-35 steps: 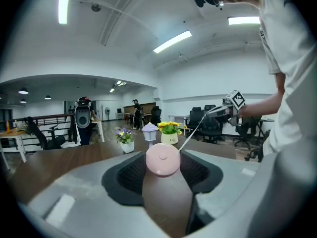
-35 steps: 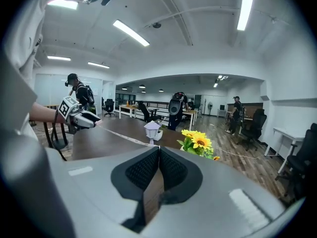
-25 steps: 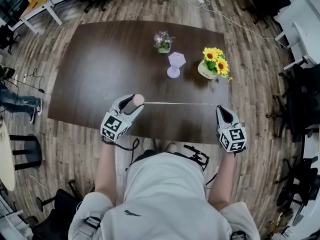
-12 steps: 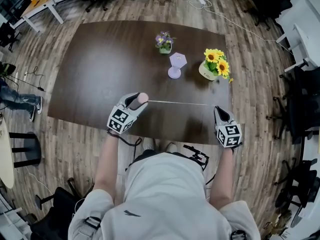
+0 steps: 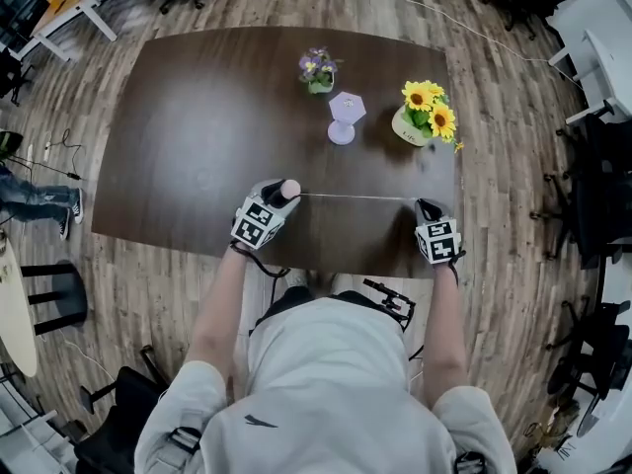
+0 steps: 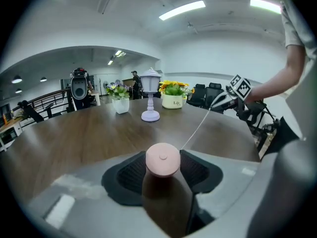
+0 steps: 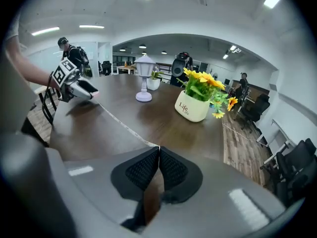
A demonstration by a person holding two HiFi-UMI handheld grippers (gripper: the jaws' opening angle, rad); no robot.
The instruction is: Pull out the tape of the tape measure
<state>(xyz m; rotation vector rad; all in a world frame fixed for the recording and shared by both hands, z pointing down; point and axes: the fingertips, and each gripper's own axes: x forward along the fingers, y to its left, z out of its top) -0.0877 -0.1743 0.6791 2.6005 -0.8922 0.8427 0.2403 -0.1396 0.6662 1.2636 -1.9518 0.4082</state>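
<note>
My left gripper [image 5: 282, 193] [image 6: 162, 168] is shut on a small round pink tape measure [image 5: 290, 188] [image 6: 162, 158], clamped between its black pads. A thin white tape [image 5: 355, 197] [image 6: 198, 125] [image 7: 119, 120] runs taut from it across the near part of the dark wooden table [image 5: 197, 117] to my right gripper [image 5: 426, 208] [image 7: 158, 150]. The right gripper's pads are pressed together on the tape's end. In the right gripper view the left gripper [image 7: 79, 88] shows far off at the left; in the left gripper view the right gripper [image 6: 233, 95] shows at the right.
Farther back on the table stand a white pot of sunflowers [image 5: 423, 118] [image 7: 195, 103], a lilac lantern-shaped ornament [image 5: 344, 118] [image 6: 150, 100] and a small pot of purple flowers [image 5: 317, 71]. Office chairs [image 5: 592, 196] and desks ring the table on the wood floor.
Both grippers have shifted farther over the table and closer together, the left one turning. The tape stays stretched between them, a little shorter in view.
</note>
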